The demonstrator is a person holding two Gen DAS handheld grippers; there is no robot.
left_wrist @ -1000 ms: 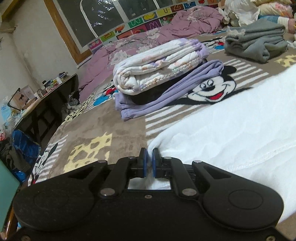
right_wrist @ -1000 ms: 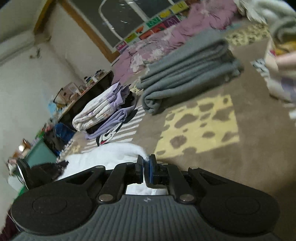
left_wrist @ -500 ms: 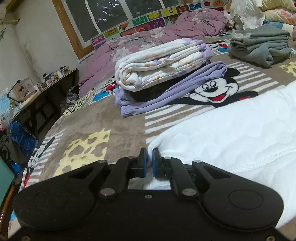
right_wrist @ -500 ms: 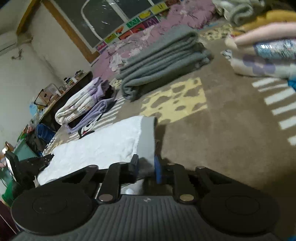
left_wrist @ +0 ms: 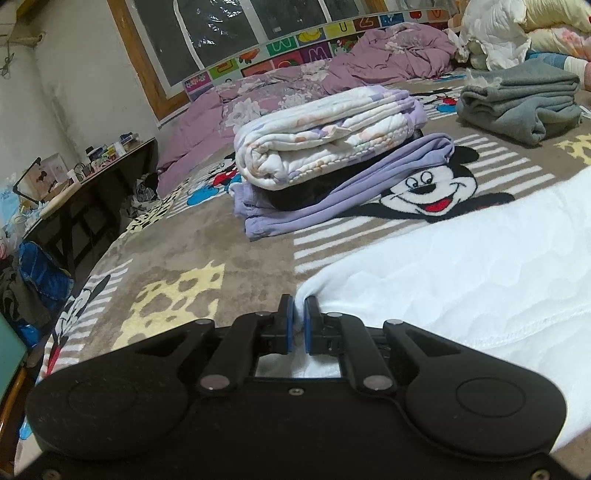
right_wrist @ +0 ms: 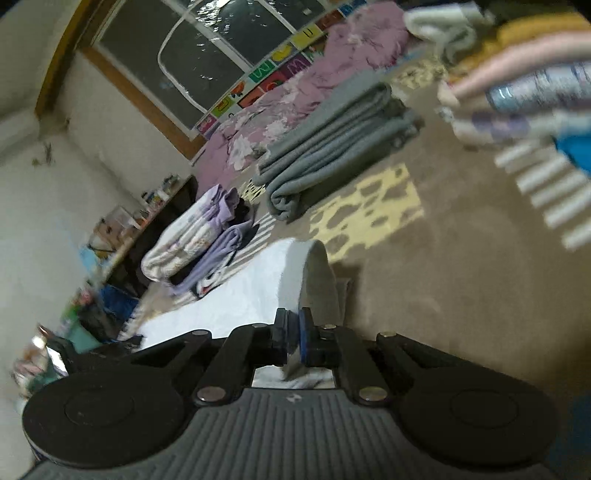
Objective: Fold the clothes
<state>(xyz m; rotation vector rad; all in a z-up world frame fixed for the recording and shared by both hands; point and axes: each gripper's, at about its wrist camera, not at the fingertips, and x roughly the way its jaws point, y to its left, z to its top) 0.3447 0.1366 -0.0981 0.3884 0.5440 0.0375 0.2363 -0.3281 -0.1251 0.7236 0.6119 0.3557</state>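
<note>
Tools (left_wrist: 299,310) (right_wrist: 291,325) pinched on white garment (left_wrist: 461,266)

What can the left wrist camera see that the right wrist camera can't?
Only the left wrist view shows the Mickey Mouse face on the blanket.

Only the right wrist view shows the blurry striped pile at the far right.

Both show the white garment, pinched by the left gripper and right gripper, the floral quilt on purple clothes, the grey folded pile, and the window.
</note>
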